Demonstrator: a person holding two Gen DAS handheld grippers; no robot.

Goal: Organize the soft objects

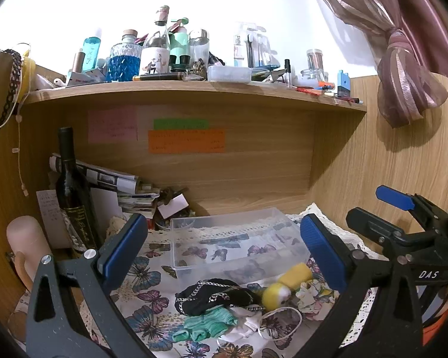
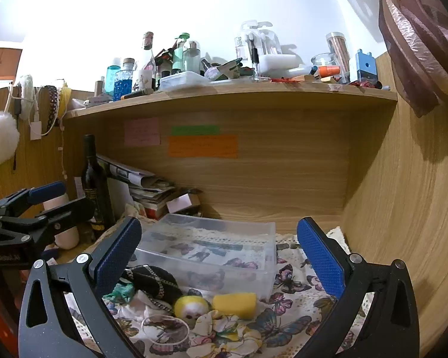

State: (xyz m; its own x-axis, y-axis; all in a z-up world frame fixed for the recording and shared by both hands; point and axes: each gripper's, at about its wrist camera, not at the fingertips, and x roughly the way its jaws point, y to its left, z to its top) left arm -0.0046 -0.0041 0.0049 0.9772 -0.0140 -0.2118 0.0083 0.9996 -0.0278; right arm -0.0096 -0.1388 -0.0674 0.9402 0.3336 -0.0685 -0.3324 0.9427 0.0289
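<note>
An empty clear plastic box [image 1: 233, 238] [image 2: 212, 247] stands on the butterfly-print cloth [image 1: 152, 292]. In front of it lies a pile of soft things: a black cloth with a chain [image 1: 212, 296] [image 2: 155, 283], a green knitted piece [image 1: 209, 325] [image 2: 121, 294], a white cloth [image 1: 245, 323], a yellow toy head [image 1: 276, 295] [image 2: 191, 307], a yellow sponge [image 1: 295, 274] [image 2: 234, 304], a floral scrunchie [image 1: 309, 294] [image 2: 224, 331] and a white band [image 1: 279, 323] [image 2: 165, 329]. My left gripper [image 1: 224, 256] is open and empty above the pile. My right gripper [image 2: 219, 259] is open and empty over it too.
A dark wine bottle [image 1: 73, 191] [image 2: 95, 185], a stack of papers [image 1: 116, 182] and a pink cylinder [image 1: 27, 238] stand at the left. A wooden shelf [image 1: 194, 91] crowded with bottles hangs above. A wooden wall [image 2: 403, 208] closes the right side. A curtain [image 1: 403, 59] hangs at the upper right.
</note>
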